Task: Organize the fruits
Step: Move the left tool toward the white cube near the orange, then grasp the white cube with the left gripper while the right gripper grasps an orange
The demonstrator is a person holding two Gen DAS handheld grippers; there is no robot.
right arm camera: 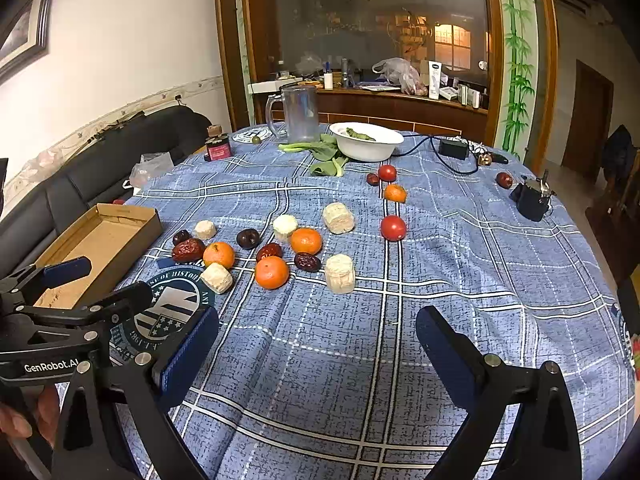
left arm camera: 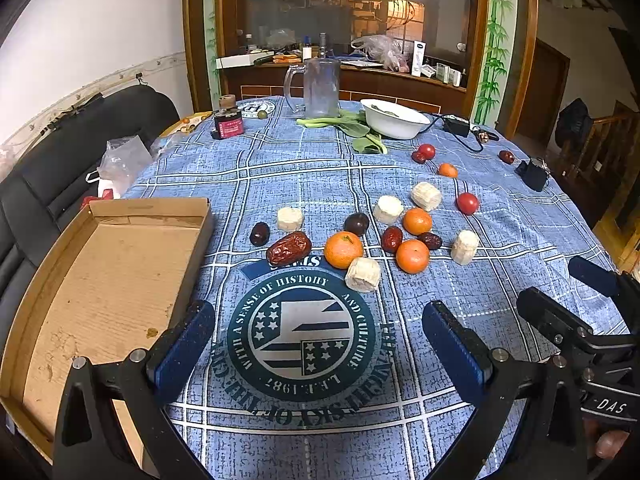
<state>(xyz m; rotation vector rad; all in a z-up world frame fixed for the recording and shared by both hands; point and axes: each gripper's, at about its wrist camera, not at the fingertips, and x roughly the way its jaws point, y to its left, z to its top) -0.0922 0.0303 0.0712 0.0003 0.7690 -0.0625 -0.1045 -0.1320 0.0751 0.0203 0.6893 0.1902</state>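
Fruit lies scattered mid-table on a blue plaid cloth: oranges (left arm camera: 343, 249) (right arm camera: 271, 272), a wrinkled red date (left arm camera: 289, 248) (right arm camera: 188, 249), dark plums (left arm camera: 356, 223) (right arm camera: 248, 238), red tomatoes (left arm camera: 467, 203) (right arm camera: 393, 227) and pale corn-like chunks (left arm camera: 363, 274) (right arm camera: 339, 273). An empty cardboard tray (left arm camera: 120, 280) (right arm camera: 100, 244) sits at the left. My left gripper (left arm camera: 318, 342) hovers open over the round emblem, short of the fruit. My right gripper (right arm camera: 318, 346) is open over bare cloth, nearer than the fruit. Each gripper shows in the other's view at the frame edge.
At the far side stand a glass mug (left arm camera: 320, 88), a white bowl (left arm camera: 396, 122) with greens, a small dark jar (left arm camera: 228, 122) and a black cable with adapter (left arm camera: 456, 126). A black clip (right arm camera: 532, 198) lies right. A dark sofa (left arm camera: 60, 168) borders the left.
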